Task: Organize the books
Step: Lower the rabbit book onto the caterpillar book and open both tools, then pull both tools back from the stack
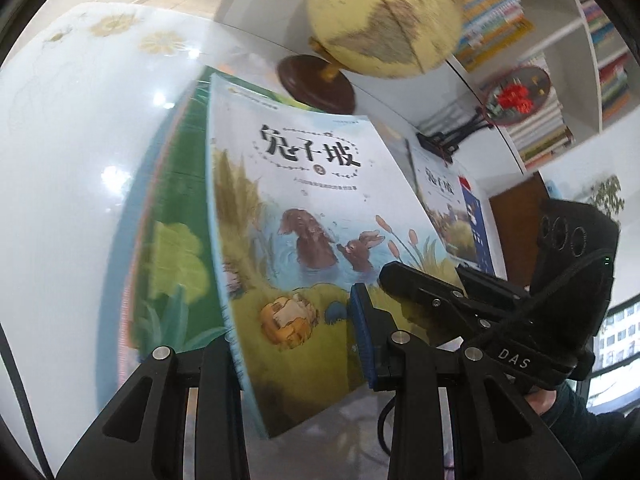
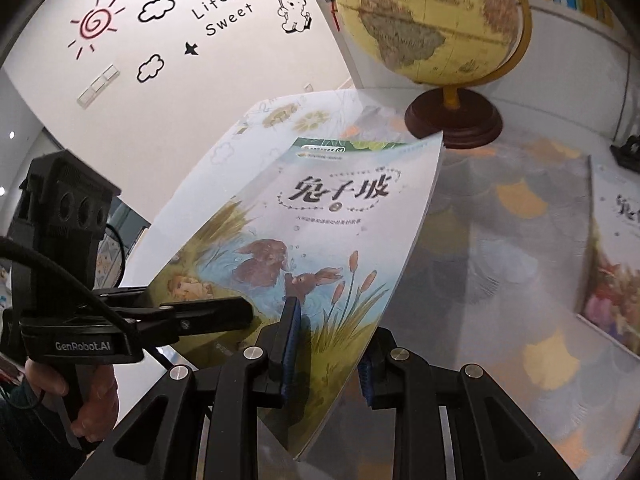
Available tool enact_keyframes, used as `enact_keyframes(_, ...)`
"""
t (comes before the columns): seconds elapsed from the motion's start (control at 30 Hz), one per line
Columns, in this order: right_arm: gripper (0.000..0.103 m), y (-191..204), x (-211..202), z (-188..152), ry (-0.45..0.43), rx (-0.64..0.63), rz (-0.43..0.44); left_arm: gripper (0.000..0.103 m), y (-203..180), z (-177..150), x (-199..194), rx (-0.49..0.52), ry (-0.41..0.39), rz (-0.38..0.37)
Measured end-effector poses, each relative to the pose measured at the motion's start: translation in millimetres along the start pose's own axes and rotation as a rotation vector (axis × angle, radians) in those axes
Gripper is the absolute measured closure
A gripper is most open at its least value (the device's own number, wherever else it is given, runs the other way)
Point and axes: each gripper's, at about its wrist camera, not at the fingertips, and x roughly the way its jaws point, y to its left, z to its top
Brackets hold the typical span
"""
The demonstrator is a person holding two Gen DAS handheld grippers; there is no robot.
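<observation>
**Rabbit book held up by both grippers above the desk**

The rabbit book [image 1: 304, 216], with two rabbits in a pond on its cover, is lifted off the desk [image 1: 72, 160] and tilted, its cover bowed slightly. Both grippers hold its lower edge: the left gripper [image 1: 296, 344] has its fingers closed on the book near the spine corner, and the right gripper [image 2: 328, 344] has its fingers closed on the opposite lower corner, at 6 o'clock in each wrist view. In the left wrist view the right gripper shows at about 4 o'clock, one black finger lying over the cover

Just behind the lifted book lies a green-covered book [image 1: 168, 248], flat on the desk at about 9 o'clock in the left view. A second rabbit book [image 2: 616, 264] lies flat well apart, at 3 o'clock in the right view. The globe [image 2: 432, 24] stands on its dark wooden base at 12 o'clock, near the top edge of the held book. Bookshelves [image 1: 568, 64] fill the wall at 2 o'clock in the left view

By the look of it, the step in hand is carrying this copy toward its matching title. The next move calls for keeping both grips even so the thin cover does not buckle, clearing the globe's base, and lowering the book square onto the other copy
</observation>
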Motion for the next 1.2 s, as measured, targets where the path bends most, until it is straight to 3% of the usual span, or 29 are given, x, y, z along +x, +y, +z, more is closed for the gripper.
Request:
enact_keyframes(0.13, 0.079, -2, 13, 2, 0.012, 0.045, 0.021, 0.074, 19, 1, -4, -0.046, -0.014, 0.012)
enact_keyframes(0.3, 0.078, 1, 24, -1, 0.015, 0.072, 0.020, 0.074, 25, 6, -6, -0.039, -0.031, 0.098)
enact_keyframes(0.43, 0.075, 5, 23, -1, 0.029, 0.083, 0.029, 0.074, 30, 2, -22, -0.055, -0.093, 0.214)
enact_keyframes(0.5, 0.074, 7, 23, -3, 0.043, 0.072, 0.033, 0.074, 27, -2, -34, -0.034, -0.142, 0.308)
enact_keyframes(0.57, 0.071, 13, 22, -6, 0.058, 0.039, 0.030, 0.071, 20, -5, -40, -0.002, -0.150, 0.338)
enact_keyframes(0.73, 0.068, 6, 7, -21, 0.082, 0.071, 0.019, 0.071, -25, -17, -40, 0.083, -0.124, 0.272)
enact_keyframes(0.8, 0.064, -1, -6, -34, 0.085, 0.081, -0.014, 0.069, -54, -28, -32, 0.152, -0.099, 0.246)
enact_keyframes(0.87, 0.057, -8, -23, -51, 0.084, 0.082, -0.060, 0.061, -78, -37, -20, 0.199, -0.074, 0.228)
enact_keyframes(0.97, 0.054, -23, -52, -77, 0.067, 0.113, -0.115, 0.060, -116, -55, 3, 0.263, -0.007, 0.140)
enact_keyframes(1.2, 0.050, -82, -123, -150, 0.020, 0.318, -0.218, 0.059, -210, -94, 47, 0.456, 0.109, 0.079)
